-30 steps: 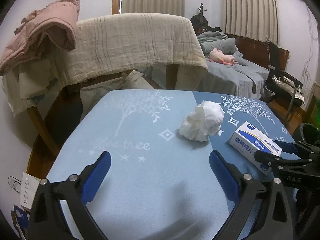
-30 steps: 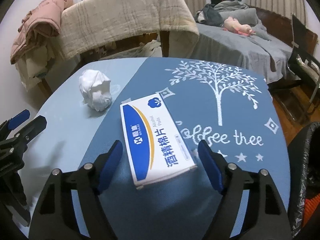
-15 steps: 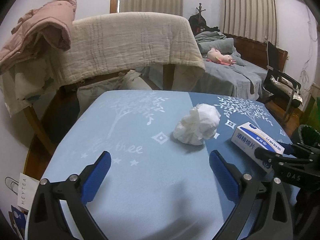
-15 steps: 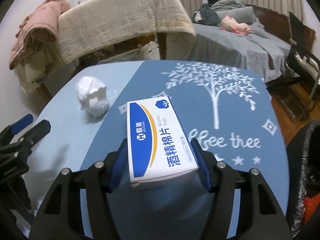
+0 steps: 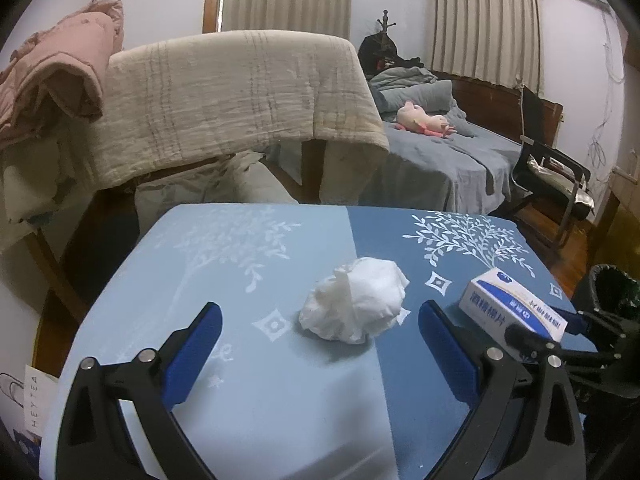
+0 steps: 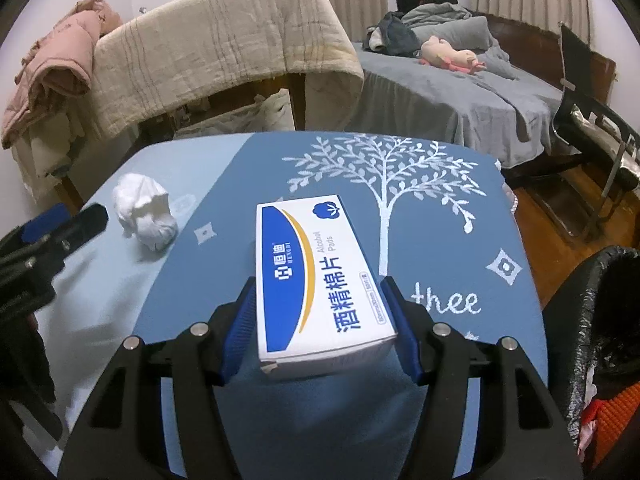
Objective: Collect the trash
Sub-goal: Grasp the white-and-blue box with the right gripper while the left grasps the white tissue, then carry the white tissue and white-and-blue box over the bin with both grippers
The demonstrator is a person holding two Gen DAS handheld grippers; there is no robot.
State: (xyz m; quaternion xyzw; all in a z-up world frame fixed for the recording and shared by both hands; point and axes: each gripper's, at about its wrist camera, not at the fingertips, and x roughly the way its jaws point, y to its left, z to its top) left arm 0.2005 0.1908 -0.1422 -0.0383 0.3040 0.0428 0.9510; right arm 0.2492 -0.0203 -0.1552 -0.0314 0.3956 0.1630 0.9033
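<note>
A crumpled white tissue wad (image 5: 354, 306) lies on the blue tree-print tablecloth (image 5: 248, 264). My left gripper (image 5: 319, 309) stands open just short of it, and the wad sits ahead of the gap between the blue pads. A white and blue box of alcohol pads (image 6: 316, 280) has its near end between the pads of my right gripper (image 6: 318, 284), which press on both its long sides. Whether the box is off the cloth I cannot tell. The left wrist view shows the box (image 5: 512, 304) to the right of the wad.
A black-lined trash bin (image 6: 600, 320) stands off the table's right edge. Behind the table is a chair draped with a beige blanket (image 5: 240, 96) and a pink jacket (image 5: 52, 80). A bed (image 6: 460, 92) and a black chair (image 5: 556, 184) fill the back right.
My right gripper's jaws have closed from wide apart onto the sides of the box. My left gripper has come closer to the tissue wad, which now lies in line with its gap.
</note>
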